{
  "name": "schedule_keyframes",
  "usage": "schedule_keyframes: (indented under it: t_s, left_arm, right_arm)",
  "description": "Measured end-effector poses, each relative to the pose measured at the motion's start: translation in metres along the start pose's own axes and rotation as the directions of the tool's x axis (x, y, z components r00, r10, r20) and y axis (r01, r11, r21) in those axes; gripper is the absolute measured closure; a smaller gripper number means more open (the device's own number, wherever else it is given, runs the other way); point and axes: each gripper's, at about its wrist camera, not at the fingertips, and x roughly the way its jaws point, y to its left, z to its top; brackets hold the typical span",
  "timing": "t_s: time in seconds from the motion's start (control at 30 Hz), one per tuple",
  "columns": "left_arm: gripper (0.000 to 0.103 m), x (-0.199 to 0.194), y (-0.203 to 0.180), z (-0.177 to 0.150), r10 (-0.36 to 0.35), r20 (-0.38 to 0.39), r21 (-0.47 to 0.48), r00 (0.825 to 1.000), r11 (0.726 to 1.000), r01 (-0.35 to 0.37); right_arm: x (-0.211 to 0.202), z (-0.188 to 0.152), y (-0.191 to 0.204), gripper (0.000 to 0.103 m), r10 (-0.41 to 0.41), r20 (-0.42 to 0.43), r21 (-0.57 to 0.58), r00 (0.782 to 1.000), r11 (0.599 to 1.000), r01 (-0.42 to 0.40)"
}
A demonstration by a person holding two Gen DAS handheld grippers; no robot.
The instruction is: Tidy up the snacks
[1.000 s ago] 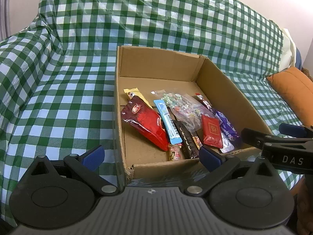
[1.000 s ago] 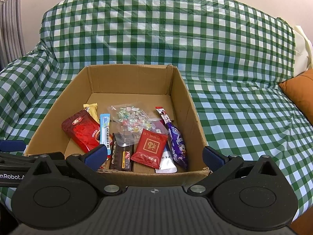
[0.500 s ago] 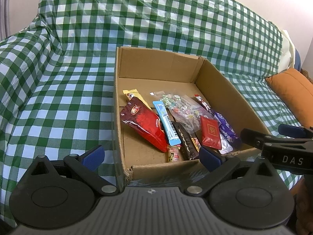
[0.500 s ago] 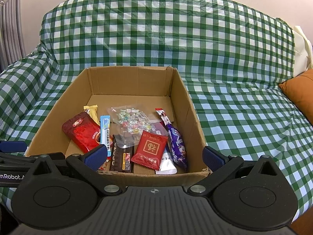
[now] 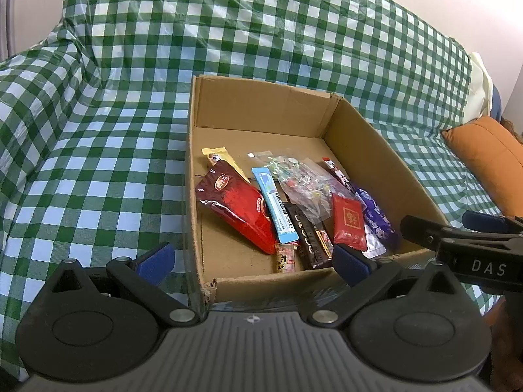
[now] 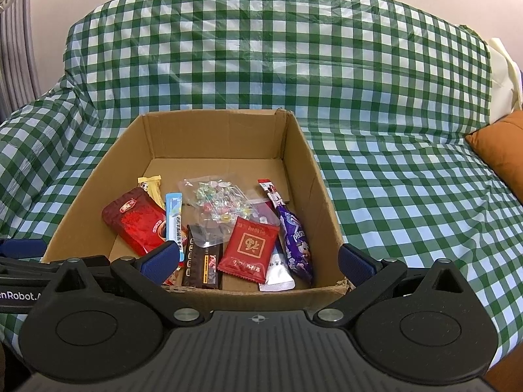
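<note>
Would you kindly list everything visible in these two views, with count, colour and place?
cardboard box: 1, brown, open, on the checked cover
large pouch: 1, red, box left
stick pack: 1, light blue, beside the large pouch
yellow wrapper: 1, yellow, partly under the large pouch
candy bag: 1, clear, mixed sweets, box middle
square packet: 1, red, box front
dark bar: 1, brown-black, box front
purple pack: 1, purple, box right
silver sachet: 1, silver, under the square packet
checked cover: 1, green-white, over the sofa
cushion: 1, orange, far right
left tongs: 1, black, blue pads, open, at the box's near wall
right tongs: 1, black, blue pads, open, empty
</note>
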Motion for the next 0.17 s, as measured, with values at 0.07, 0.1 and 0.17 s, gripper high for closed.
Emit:
schedule_keyframes:
  t_s: [0.07, 0.1, 0.17]
  left_arm:
    - [0.0, 0.0005, -0.001, 0.0003, 0.005, 0.002, 0.007, 1.0, 1.0, -0.005]
    - [0.0, 0.0008, -0.0016, 0.0004, 0.007, 0.0, 0.008, 1.0, 1.0, -0.007]
    - [0.0, 0.0014, -0.0014, 0.0008, 0.006, -0.004, 0.003, 1.0, 1.0, -0.006]
  right_arm:
    - [0.0003, -0.0005, -0.0002, 0.0, 0.0, -0.002, 0.001, 1.0, 1.0, 0.0]
    - [0.0005, -0.0011, -0.0002, 0.0, -0.001, -0.004, 0.002, 1.0, 1.0, 0.001]
    - [0.0014, -0.0015, -0.0004, 0.0, -0.001, -0.007, 0.006, 1.0, 1.0, 0.001]
